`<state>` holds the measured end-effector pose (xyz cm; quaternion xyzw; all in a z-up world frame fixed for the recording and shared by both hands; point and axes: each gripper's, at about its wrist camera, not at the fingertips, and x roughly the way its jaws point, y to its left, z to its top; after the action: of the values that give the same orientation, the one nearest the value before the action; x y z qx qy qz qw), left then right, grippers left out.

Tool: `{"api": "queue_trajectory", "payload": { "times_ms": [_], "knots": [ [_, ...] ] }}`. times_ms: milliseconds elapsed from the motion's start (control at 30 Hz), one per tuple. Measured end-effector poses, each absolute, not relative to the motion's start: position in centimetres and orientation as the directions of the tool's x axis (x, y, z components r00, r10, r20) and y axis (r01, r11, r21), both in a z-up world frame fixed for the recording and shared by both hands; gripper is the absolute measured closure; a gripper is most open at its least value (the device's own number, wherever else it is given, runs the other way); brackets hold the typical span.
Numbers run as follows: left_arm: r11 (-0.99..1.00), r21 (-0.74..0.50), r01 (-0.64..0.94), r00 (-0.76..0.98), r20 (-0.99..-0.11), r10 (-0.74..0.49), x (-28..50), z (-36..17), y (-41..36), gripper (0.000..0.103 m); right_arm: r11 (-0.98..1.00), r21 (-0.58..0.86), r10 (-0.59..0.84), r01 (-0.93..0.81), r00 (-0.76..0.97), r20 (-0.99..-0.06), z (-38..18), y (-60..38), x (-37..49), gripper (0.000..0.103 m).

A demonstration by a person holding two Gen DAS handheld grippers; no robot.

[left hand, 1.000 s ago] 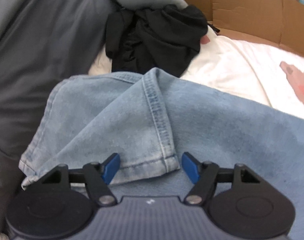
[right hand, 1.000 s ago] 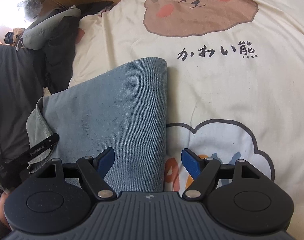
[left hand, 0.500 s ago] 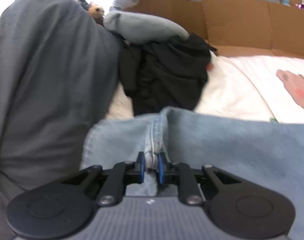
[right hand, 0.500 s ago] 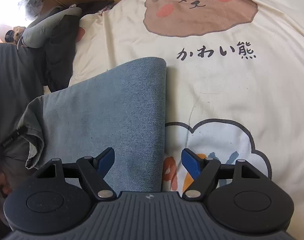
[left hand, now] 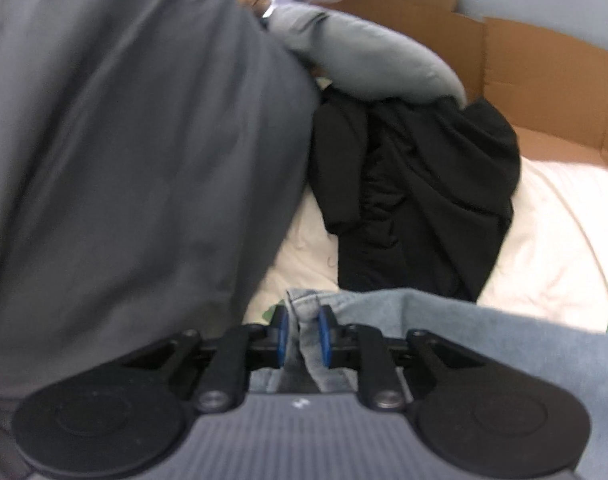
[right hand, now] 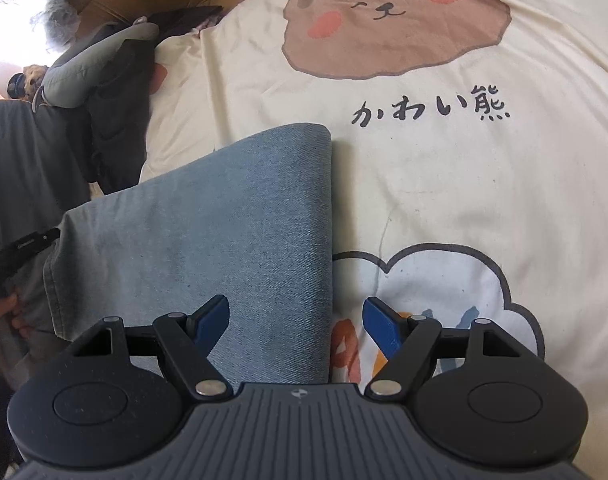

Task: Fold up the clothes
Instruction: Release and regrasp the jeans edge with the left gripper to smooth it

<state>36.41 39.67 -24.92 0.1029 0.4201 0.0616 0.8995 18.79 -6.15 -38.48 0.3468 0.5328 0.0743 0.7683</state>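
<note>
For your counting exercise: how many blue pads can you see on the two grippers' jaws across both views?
4. Two blue pads on the left gripper, pinching the light-blue denim jeans; two on the right gripper, spread apart over the jeans' folded edge. None seem hidden.

Left gripper (left hand: 303, 334) pinches a bunched edge of the light blue jeans (left hand: 484, 336), blue pads pressed on the denim from both sides, jaws easing open a touch. Rest of the jeans spreads right of the gripper and lies on the cream bed cover (left hand: 544, 240). Black garment (left hand: 416, 200) heaped on the cover just beyond the jeans. Grey-blue garment (left hand: 368, 64) drapes over the top of the black one. Large dark grey fabric (left hand: 124, 160) fills the frame left of the black garment. Cardboard (left hand: 544, 80) stands behind the heap. Frame is motion-blurred.
</note>
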Motion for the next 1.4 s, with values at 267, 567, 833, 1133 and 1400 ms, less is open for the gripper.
{"api": "queue_trajectory", "payload": {
  "times_ms": [267,567,833,1133,1400],
  "knots": [
    [0.973,0.190,-0.132,0.646,-0.728,0.230,35.7,-23.3,42.0,0.079,0.748,0.613,0.486,0.255,0.419,-0.767,-38.6,-6.0,18.8,0.024],
    [0.989,0.140,-0.045,0.644,-0.753,0.136,30.5,-22.9,40.6,0.030,0.752,0.611,0.490,0.248,0.409,-0.770,-38.9,-5.6,18.7,0.024],
    [0.980,0.196,0.025,0.584,-0.799,0.145,31.7,-26.0,40.2,0.099,0.757,0.608,0.490,0.240,0.406,-0.771,-38.9,-5.5,18.6,0.024],
    [0.973,0.231,0.009,0.585,-0.790,0.182,33.1,-26.4,42.7,0.100,0.749,0.624,0.508,0.224,0.410,-0.757,-39.3,-5.5,18.6,0.024],
    [0.965,0.253,-0.067,0.574,-0.781,0.244,33.2,-27.2,44.0,0.086,0.666,0.704,0.564,0.248,0.450,-0.692,-40.4,-6.5,18.3,0.024]
  ]
}}
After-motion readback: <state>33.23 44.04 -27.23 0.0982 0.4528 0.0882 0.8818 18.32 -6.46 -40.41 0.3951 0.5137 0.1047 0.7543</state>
